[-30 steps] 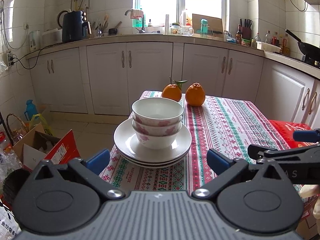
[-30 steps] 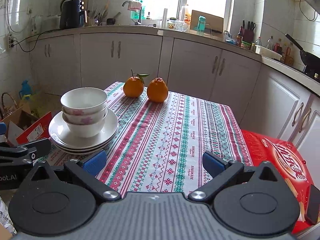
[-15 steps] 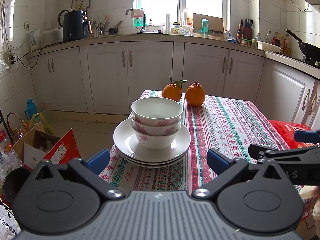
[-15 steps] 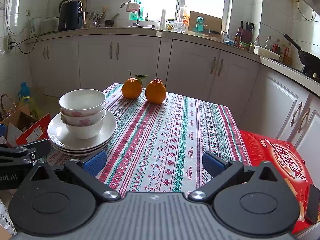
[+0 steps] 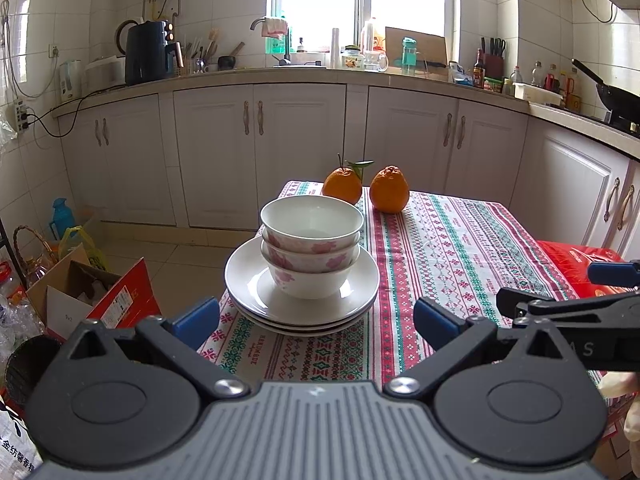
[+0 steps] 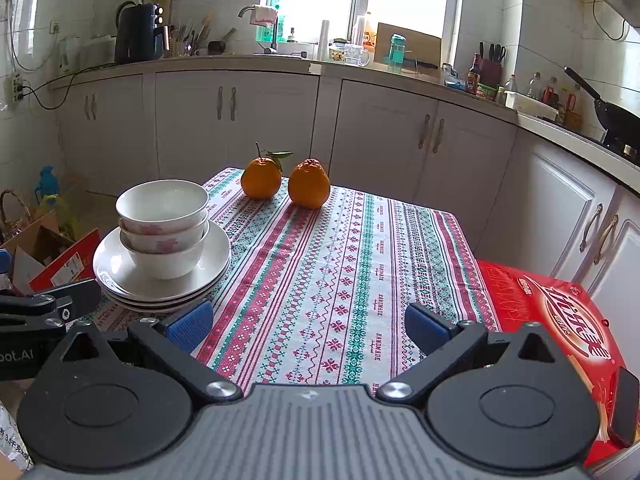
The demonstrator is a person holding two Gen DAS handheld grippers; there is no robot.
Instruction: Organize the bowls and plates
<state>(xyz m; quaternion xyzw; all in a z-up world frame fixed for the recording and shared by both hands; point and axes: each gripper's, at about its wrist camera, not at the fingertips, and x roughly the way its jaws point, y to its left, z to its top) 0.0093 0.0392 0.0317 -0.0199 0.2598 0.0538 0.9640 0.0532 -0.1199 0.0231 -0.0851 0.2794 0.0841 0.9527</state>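
Three white bowls with pink flowers [image 5: 311, 246] [image 6: 164, 226] are nested upright on a stack of white plates [image 5: 240, 280] [image 6: 216, 258] at the near left corner of the table. My left gripper [image 5: 316, 320] is open, held just short of the plates, with nothing between its blue pads. To the right of the stack my right gripper [image 6: 308, 324] is open above the patterned cloth, also holding nothing. Each gripper's side shows at the edge of the other's view.
Two oranges [image 5: 366, 188] [image 6: 286, 182] sit at the far end of the striped tablecloth [image 6: 360, 264]. A red box [image 6: 560, 312] lies at the table's right side. Cardboard boxes and bags [image 5: 80, 292] crowd the floor on the left. White kitchen cabinets [image 5: 260, 152] stand behind.
Both grippers have drifted slightly; the right view shifted a little, so the stack sits marginally lower left. The bowls and plates have not moved.
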